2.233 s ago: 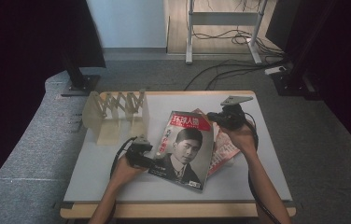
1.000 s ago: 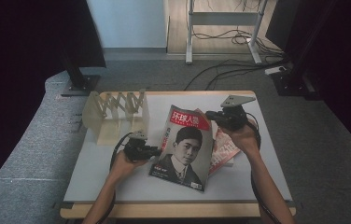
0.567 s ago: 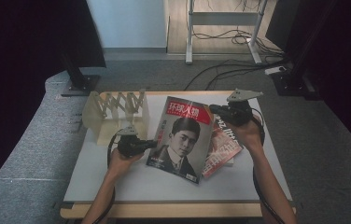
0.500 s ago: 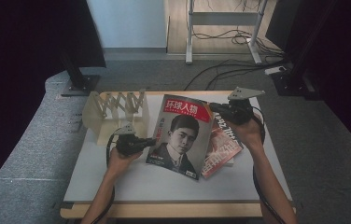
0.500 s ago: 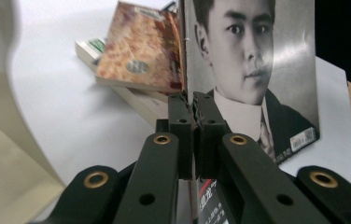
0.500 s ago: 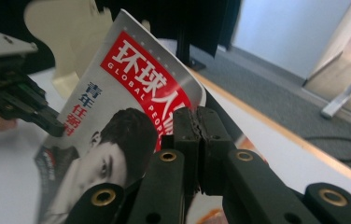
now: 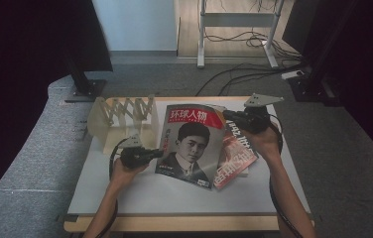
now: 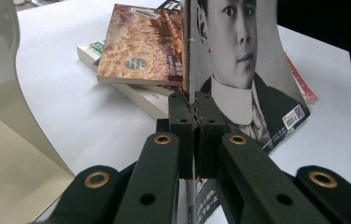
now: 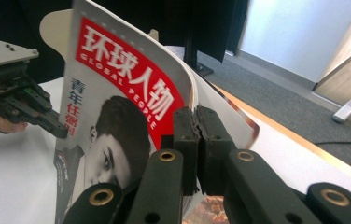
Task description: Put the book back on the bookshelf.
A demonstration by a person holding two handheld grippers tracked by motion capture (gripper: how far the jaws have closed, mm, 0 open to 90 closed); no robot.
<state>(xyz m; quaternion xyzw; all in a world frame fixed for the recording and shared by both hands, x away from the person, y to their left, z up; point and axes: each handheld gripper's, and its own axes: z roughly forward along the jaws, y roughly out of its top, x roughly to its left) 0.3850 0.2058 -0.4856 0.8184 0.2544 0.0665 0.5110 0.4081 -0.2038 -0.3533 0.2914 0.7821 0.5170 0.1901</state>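
Two grippers lift a magazine (image 7: pixel 190 146)

The thin, floppy magazine bends easily; left gripper (image 7: pixel 151 155) and right gripper (image 7: pixel 230 117) fingers pinch its opposite edges, above the bench (image 7: pixel 125 188).

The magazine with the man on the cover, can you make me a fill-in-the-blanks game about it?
1. The magazine has a ___ banner on top.
2. The left tool is ___ on the magazine's edge.
3. The right tool grips the magazine near its ___ end.
4. More books lie ___ the magazine.

Missing words: red; shut; top; under
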